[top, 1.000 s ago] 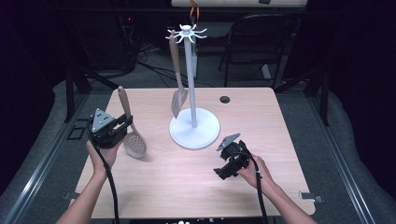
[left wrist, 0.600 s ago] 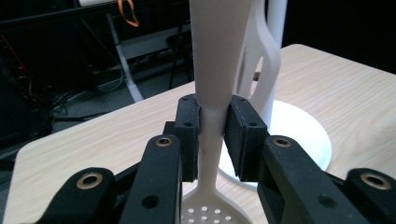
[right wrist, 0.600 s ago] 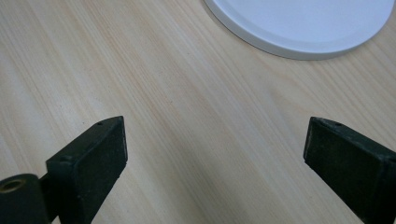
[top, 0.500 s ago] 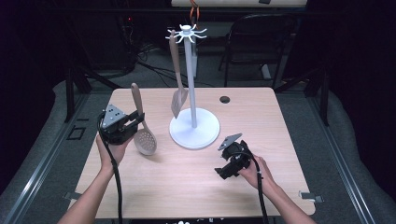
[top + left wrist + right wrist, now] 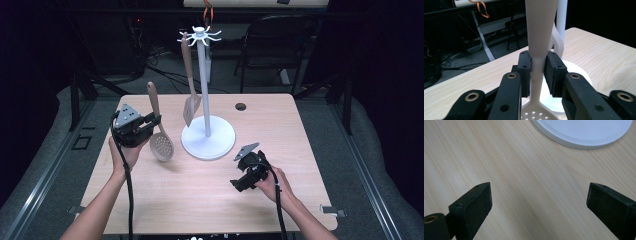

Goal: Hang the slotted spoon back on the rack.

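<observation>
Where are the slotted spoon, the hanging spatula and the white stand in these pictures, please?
slotted spoon point(image 5: 162, 146), high view, on its perforated bowl.
hanging spatula point(image 5: 190, 108), high view, on its slotted blade.
white stand point(image 5: 203, 80), high view, on its upright pole.

Bright lit tabletop, dark surroundings, soft focus

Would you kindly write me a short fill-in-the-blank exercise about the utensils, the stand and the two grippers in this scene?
1. The left gripper is shut on the handle of the ____ spoon.
2. The spatula hangs from the white ____.
3. The right gripper has its jaws ____ above the bare table.
4. The held spoon's bowl points ____.

Missing words: slotted; stand; open; down
</observation>
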`<control>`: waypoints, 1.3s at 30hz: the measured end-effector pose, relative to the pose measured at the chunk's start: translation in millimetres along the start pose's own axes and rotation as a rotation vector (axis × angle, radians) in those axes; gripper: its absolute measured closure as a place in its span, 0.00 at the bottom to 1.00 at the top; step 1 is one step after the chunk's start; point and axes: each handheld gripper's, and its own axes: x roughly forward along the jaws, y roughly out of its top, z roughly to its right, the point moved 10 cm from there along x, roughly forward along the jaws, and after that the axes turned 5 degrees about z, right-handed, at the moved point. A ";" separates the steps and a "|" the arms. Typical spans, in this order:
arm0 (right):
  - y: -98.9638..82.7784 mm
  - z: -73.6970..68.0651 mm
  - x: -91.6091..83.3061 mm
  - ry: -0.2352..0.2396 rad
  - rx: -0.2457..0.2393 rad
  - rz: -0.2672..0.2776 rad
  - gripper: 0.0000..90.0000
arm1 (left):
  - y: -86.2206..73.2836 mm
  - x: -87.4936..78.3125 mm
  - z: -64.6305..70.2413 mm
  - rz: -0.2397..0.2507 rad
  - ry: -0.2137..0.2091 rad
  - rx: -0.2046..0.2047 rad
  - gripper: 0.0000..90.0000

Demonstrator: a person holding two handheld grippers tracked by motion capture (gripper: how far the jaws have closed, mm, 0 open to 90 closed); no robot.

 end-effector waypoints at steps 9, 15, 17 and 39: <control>-0.2 -0.2 0.3 -0.004 -0.007 -0.005 0.06 | 15.0 9.8 12.4 0.001 -0.033 0.026 0.84; -0.3 -0.6 0.0 -0.003 -0.009 -0.006 0.06 | 20.5 17.9 18.9 -0.012 -0.048 0.033 0.84; -0.2 -0.8 0.5 -0.002 -0.007 -0.003 0.06 | 23.0 20.2 20.8 -0.014 -0.056 0.032 0.84; -0.5 -1.2 0.5 0.000 -0.008 -0.006 0.06 | 65.1 43.3 30.4 0.009 -0.069 0.045 0.84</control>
